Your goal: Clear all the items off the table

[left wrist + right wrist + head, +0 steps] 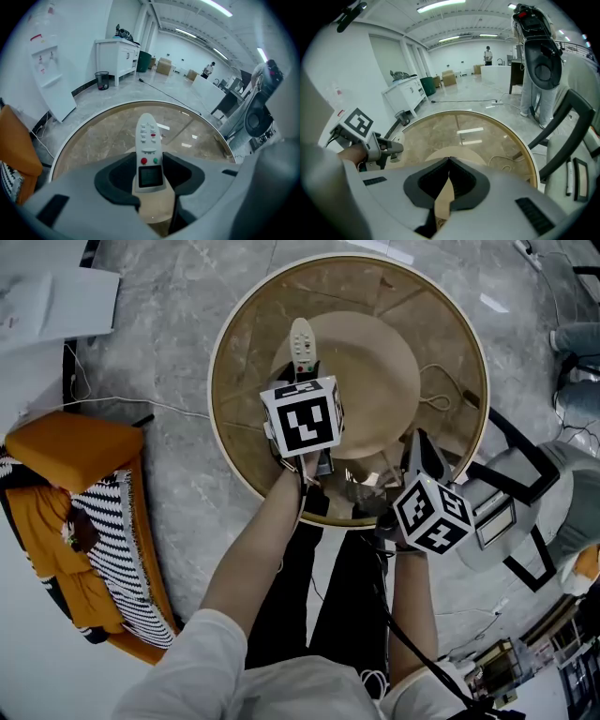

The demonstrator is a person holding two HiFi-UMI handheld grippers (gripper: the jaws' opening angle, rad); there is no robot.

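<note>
Left hand-held gripper (149, 165) clamps white remote (148, 137); right hand-held gripper (449, 161) closed, empty.

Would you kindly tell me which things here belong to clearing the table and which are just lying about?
Job: remote control, gripped by the left gripper; round glass table; right gripper, shut and empty.
Lying about: orange cushion; striped throw; floor cable; waste bin.
</note>
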